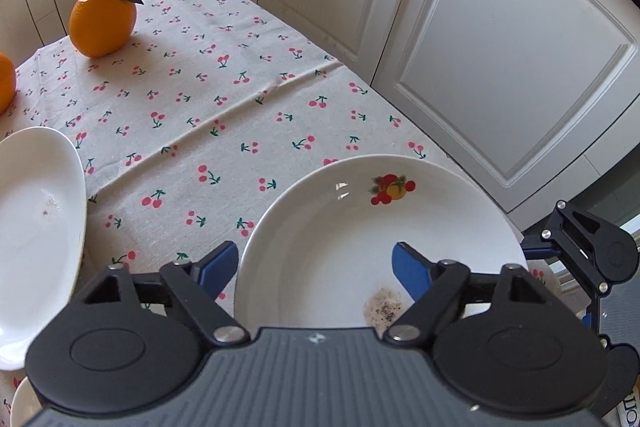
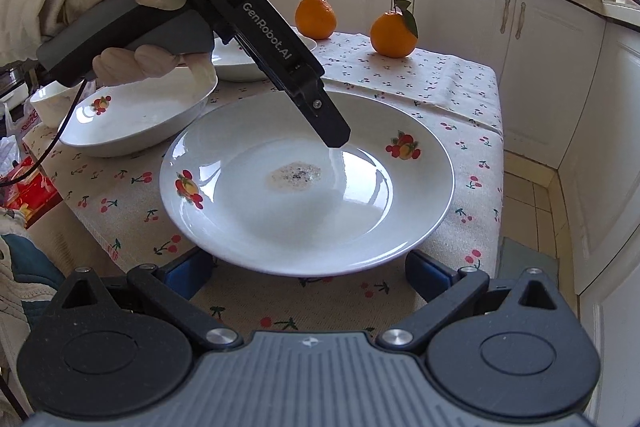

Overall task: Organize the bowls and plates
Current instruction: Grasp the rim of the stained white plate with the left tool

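A white plate [image 1: 340, 239] with fruit prints and a brown stain lies on the cherry-print tablecloth [image 1: 192, 115]; it also shows in the right wrist view [image 2: 280, 219]. My left gripper [image 1: 314, 267] is open, straddling the plate's left rim: one blue finger [image 1: 218, 265] outside it, the other finger [image 1: 412, 273] over the plate. In the right wrist view the left gripper [image 2: 334, 143] reaches over the plate. My right gripper [image 2: 308, 271] is open at the plate's near rim, its blue fingers [image 2: 430, 275] low on either side. A white bowl [image 2: 140, 123] sits to the left.
Two oranges [image 2: 394, 33] stand at the table's far end, one by another white dish [image 2: 240, 65]. A small white bowl [image 2: 46, 103] is at far left. White cabinets [image 1: 500, 67] surround the table. The table edge drops to a tiled floor [image 2: 528, 203] on the right.
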`<state>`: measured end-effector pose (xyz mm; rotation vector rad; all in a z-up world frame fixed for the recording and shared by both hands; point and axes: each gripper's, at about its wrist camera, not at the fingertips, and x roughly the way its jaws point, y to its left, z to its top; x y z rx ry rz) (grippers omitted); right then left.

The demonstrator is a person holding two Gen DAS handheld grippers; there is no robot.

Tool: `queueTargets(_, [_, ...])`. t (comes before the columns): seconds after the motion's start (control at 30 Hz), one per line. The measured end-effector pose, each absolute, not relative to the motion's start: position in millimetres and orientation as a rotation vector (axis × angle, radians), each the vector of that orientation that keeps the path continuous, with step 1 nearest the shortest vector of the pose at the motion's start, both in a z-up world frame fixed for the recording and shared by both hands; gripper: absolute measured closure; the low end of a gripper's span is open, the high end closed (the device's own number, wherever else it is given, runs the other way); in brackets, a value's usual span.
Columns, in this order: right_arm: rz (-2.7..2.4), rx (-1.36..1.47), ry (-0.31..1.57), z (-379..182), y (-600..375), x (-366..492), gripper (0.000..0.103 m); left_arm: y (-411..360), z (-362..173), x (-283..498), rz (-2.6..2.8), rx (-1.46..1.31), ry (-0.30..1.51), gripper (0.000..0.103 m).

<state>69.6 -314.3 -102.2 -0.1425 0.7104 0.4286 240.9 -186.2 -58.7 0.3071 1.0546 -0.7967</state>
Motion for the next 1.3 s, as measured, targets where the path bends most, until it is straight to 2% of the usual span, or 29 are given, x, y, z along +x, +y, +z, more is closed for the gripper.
queueTargets(0.3, [0.444, -0.151, 0.716, -102.1, -315.1, 73.4, 0.0, -190.2, -63.3, 253.1, -0.83, 0.35, 1.11, 0.04])
queueTargets(0.4, [0.451, -0.157, 0.712, -102.1, -314.8, 73.5, 0.0, -190.5, -65.6, 254.9, -0.84, 0.367, 1.131, 0.042])
queueTargets(1.3, [0.485, -0.217, 0.702, -86.8, -320.2, 90.8, 0.001, -190.7, -52.8, 267.8, -0.87, 0.363, 1.099, 0.043])
